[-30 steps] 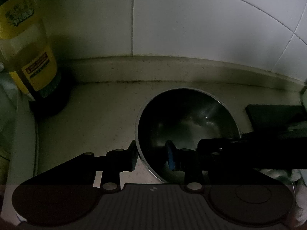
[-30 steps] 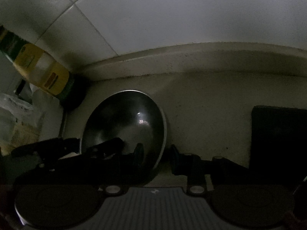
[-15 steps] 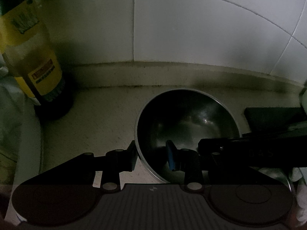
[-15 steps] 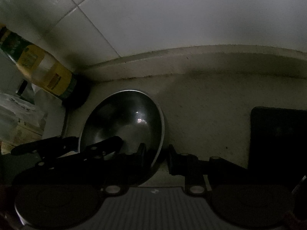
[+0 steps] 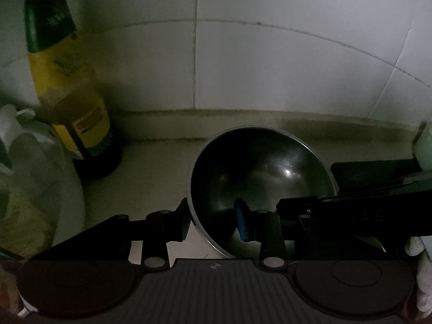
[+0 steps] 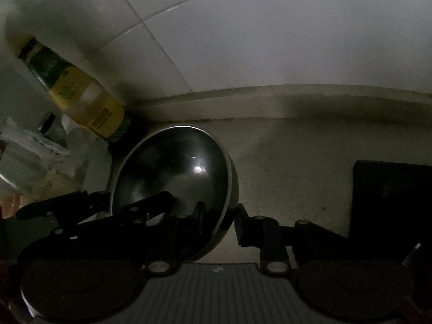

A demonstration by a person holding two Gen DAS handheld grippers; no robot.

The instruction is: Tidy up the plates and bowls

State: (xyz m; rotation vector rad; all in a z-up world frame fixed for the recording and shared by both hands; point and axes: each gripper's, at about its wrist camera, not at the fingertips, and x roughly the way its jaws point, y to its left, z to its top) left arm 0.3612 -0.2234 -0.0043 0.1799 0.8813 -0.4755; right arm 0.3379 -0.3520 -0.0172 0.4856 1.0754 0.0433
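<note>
A shiny steel bowl (image 5: 259, 178) is held off the counter, tilted toward the wall. My left gripper (image 5: 213, 218) is shut on its left rim, one finger outside and one blue-padded finger inside. My right gripper (image 6: 220, 221) is shut on the bowl's (image 6: 175, 172) right rim, one finger inside and one outside. Each gripper shows in the other's view as a dark arm reaching to the bowl.
A yellow-labelled oil bottle (image 5: 67, 91) stands at the left against the white tiled wall (image 5: 270, 54). Plastic bags (image 5: 29, 167) lie at the far left. A black flat object (image 6: 391, 197) lies on the counter at the right.
Both grippers have lifted the bowl up off the counter and tilted it; the view has risen, showing more wall and more of the bottle.
</note>
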